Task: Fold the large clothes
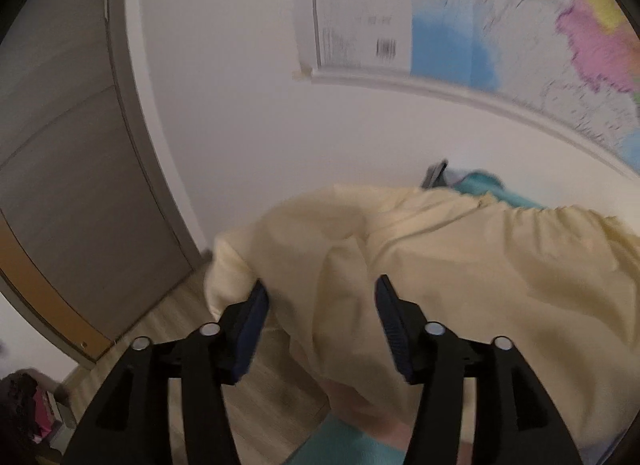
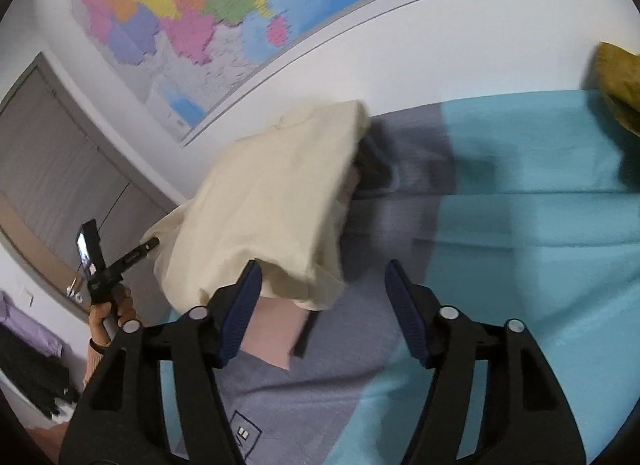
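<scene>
One pale yellow garment (image 2: 276, 201) hangs bunched and creased above the teal bed cover (image 2: 540, 205), draped over a grey cloth (image 2: 320, 377) spread there. Beside the garment's lower edge, the right gripper (image 2: 322, 277) has its jaws spread wide, holding nothing. The left gripper (image 1: 320, 293) is likewise wide open, the garment (image 1: 440, 265) lying just ahead of its fingers. Both views are motion-blurred; the garment's shape and far end stay unclear, and the wall map (image 2: 192, 13) behind is cut off.

Both wrist views look closely along their fingers, sharing the cream garment (image 1: 440, 265) and wall map (image 2: 192, 21).
</scene>
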Demonstrator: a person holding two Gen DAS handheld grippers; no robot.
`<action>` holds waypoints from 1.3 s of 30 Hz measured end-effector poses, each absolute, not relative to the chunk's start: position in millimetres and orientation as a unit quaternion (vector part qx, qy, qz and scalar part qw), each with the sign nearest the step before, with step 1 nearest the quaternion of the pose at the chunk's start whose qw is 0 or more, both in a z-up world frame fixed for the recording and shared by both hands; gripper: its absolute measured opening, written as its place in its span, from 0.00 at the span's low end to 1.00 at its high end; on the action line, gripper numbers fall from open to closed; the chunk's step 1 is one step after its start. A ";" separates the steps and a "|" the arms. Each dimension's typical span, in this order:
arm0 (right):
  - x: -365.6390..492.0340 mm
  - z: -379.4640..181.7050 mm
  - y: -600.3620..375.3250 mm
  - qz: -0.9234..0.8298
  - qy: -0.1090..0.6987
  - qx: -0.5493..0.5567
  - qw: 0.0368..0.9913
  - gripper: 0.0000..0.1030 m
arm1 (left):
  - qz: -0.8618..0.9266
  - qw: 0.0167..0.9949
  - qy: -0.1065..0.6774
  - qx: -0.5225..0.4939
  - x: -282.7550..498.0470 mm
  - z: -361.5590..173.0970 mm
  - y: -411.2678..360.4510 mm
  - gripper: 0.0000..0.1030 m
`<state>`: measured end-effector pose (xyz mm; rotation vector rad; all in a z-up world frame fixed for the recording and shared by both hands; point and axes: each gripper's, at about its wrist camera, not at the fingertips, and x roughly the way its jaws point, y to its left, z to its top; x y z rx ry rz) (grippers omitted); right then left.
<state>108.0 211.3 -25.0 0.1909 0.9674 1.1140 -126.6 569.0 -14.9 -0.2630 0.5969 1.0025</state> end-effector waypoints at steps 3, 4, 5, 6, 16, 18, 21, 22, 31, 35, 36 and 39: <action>92.7 -19.2 223.1 0.532 0.419 0.051 0.734 0.20 | 0.448 0.850 0.262 -0.094 -124.9 -0.4 537.2 0.62; 87.4 -16.6 224.3 0.534 0.407 0.031 0.741 0.11 | 0.432 0.858 0.262 -0.088 -123.0 1.9 527.9 0.63; 83.5 -14.1 221.4 0.536 0.397 0.016 0.745 0.09 | 0.425 0.863 0.262 -0.080 -120.1 2.8 518.5 0.64; 80.8 -13.1 219.4 0.534 0.389 0.005 0.751 0.07 | 0.418 0.867 0.262 -0.077 -117.2 3.0 511.7 0.64; 80.1 -22.4 226.1 0.509 0.403 -0.063 0.758 0.15 | 0.343 0.894 0.284 -0.051 -81.9 -16.9 464.7 0.70; 82.9 -11.6 226.2 0.500 0.398 -0.062 0.767 0.22 | 0.338 0.895 0.286 -0.048 -80.2 -20.6 460.0 0.70; 80.9 10.1 215.3 0.490 0.368 -0.057 0.788 0.26 | 0.333 0.897 0.288 -0.047 -79.8 -22.7 454.5 0.73; 80.1 19.4 214.3 0.495 0.356 -0.052 0.791 0.27 | 0.333 0.897 0.288 -0.047 -82.3 -23.2 450.3 0.73; 83.5 28.2 279.1 0.533 0.354 -0.054 0.767 0.42 | 0.331 0.895 0.294 -0.054 -69.5 -30.9 445.8 0.77; 81.3 -8.9 300.0 0.526 0.395 -0.079 0.749 0.41 | 0.328 0.893 0.299 -0.067 -68.2 -39.2 452.4 0.81; 80.8 -14.7 300.4 0.527 0.402 -0.082 0.744 0.41 | 0.328 0.893 0.301 -0.067 -67.9 -41.6 453.6 0.82; 84.0 -25.2 295.4 0.530 0.425 -0.068 0.731 0.41 | 0.334 0.890 0.305 -0.058 -65.9 -44.7 452.3 0.83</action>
